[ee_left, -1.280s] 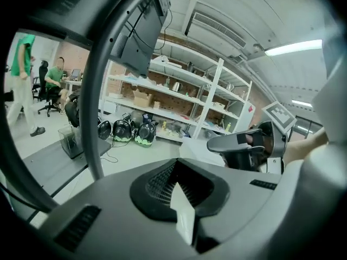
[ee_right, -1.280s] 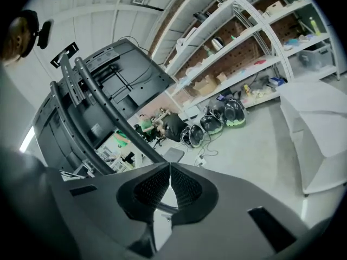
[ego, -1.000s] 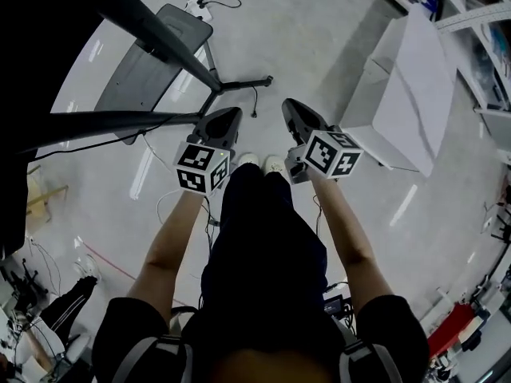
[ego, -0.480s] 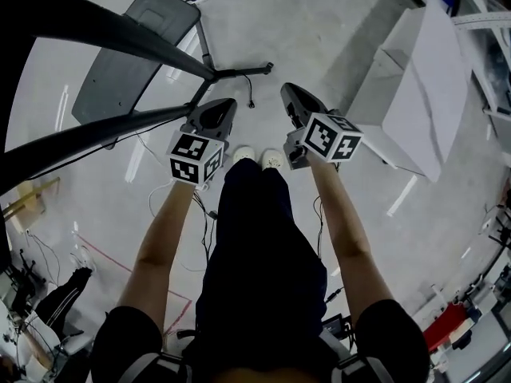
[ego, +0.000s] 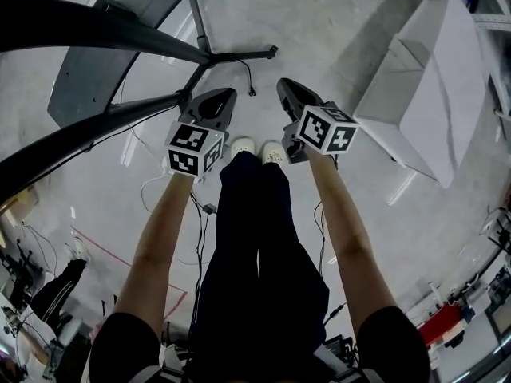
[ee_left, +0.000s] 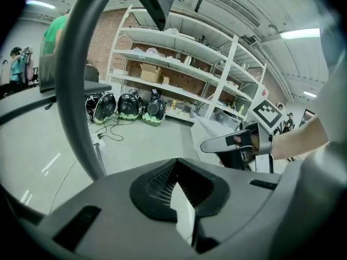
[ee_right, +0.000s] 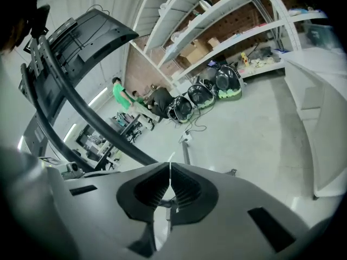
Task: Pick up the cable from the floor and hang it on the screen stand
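Both grippers have sunk toward the floor since a second ago. The arms now reach out longer, and the stand's feet have drawn close to the gripper tips.

The cable [ego: 250, 88] is a thin black cord ending in a small plug. It lies on the floor just ahead of the two gripper tips, between them and touching neither.

The left gripper [ego: 226, 96] has its ribbed dark pads brought together to a point with nothing between them. The right gripper [ego: 285, 85] is likewise pinched closed and empty. Each is a smooth grey tapered shell.

Just beyond the left gripper's tip spread the slim dark tubular legs of the screen stand [ego: 239, 56]. A flat grey panel [ego: 104, 62] with rounded corners lies farther out to its left. Off to the right of the right gripper stands a white boxy table [ego: 431, 78]. The floor [ego: 319, 30] is glossy pale grey.
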Available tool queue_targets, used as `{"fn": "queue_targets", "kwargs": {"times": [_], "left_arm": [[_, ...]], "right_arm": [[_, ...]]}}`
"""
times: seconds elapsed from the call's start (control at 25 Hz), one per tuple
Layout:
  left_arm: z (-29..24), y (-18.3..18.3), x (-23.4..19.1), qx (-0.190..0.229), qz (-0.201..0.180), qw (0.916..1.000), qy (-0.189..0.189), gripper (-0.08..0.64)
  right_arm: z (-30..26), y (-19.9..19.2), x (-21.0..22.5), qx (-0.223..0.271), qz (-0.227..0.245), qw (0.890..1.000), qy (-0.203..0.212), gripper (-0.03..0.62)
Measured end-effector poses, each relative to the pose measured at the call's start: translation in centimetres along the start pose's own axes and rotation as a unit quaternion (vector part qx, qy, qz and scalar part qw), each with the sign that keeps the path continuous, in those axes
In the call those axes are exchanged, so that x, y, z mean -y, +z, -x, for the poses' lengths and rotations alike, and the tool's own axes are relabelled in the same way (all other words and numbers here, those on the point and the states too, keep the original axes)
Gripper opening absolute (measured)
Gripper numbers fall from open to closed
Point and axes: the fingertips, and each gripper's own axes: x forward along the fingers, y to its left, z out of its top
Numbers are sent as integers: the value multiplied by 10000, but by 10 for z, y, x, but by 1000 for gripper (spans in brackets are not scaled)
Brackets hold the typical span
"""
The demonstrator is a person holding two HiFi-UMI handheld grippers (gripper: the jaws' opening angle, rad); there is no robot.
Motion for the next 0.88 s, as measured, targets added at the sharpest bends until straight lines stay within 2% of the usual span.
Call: {"fn": "queue_targets", "kwargs": {"times": [0.2,0.36,0.6,0.88], "left_arm": [[-19,-32,-20,-9,49,9999,153,8],[-32,-56,-35,30,235,9995,229,8],[-60,-105,-52,-66,234,9990,381,8],[-100,-163,-67,-180,653,9966,464,8]], "right_arm": [[-32,-32,27,-384,338,9987,49,26],[-57,-52,47,-503,327,9982,91,26],[-95,-97,76,-817,280,9962,104,26],[-125,-166,125,-1504,691,9862,-11,26]]}}
